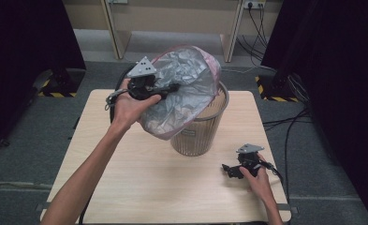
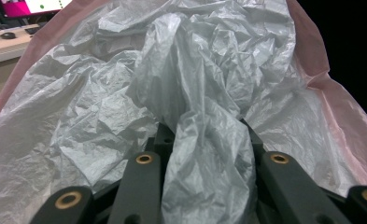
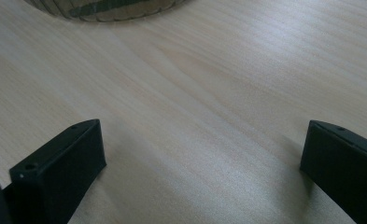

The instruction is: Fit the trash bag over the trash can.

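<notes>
Holding a bunched fold of the grey plastic bag (image 2: 204,154) tight between its jaws, the left gripper (image 1: 165,89) is raised above the wire basket (image 1: 201,133). The bag hangs over the basket's rim, partly inside. The right gripper (image 1: 226,169) rests low on the wooden table (image 1: 139,178), near the basket, with jaws spread wide and nothing between them.

Count: one crinkled grey plastic bag with pink edge (image 1: 184,89), bunched between left claw's jaws. One round wire-mesh wastebasket (image 1: 201,133) under it. One pale wooden table (image 1: 149,178). Two black two-jaw grippers.
</notes>
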`<state>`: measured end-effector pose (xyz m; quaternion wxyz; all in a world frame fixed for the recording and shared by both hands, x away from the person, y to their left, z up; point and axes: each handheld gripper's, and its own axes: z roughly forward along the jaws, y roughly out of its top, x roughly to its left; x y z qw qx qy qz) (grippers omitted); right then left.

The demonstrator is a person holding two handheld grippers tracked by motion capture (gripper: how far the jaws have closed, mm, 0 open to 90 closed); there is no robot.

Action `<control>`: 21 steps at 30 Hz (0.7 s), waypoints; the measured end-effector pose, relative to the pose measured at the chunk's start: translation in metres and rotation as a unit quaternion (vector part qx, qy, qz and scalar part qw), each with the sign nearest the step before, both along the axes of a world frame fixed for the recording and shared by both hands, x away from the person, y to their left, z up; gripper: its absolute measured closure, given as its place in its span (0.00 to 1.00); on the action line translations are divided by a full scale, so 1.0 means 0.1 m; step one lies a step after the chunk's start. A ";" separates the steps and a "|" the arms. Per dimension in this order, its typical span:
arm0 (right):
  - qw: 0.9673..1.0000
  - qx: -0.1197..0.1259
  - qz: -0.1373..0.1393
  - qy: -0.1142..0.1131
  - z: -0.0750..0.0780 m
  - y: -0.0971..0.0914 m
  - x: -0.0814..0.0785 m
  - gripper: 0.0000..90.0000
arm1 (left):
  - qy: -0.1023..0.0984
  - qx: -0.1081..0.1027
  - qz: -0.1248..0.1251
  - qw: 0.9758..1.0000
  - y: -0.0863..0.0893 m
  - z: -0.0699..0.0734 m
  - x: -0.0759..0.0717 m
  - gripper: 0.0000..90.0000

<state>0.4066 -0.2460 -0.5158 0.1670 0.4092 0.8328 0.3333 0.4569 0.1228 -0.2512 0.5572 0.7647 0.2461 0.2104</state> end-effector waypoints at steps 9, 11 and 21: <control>1.000 0.000 0.001 0.001 0.00 0.00 0.00 0.00 | 0.008 0.023 -0.007 1.000 -0.28 -0.04 0.11 0.77; 1.000 0.000 0.001 0.001 0.00 0.00 0.00 0.00 | 0.011 0.025 -0.011 1.000 -0.33 -0.05 0.13 0.76; 1.000 0.000 0.003 0.001 0.00 0.00 0.00 0.00 | 0.020 0.033 -0.011 0.999 -0.59 0.01 0.24 0.73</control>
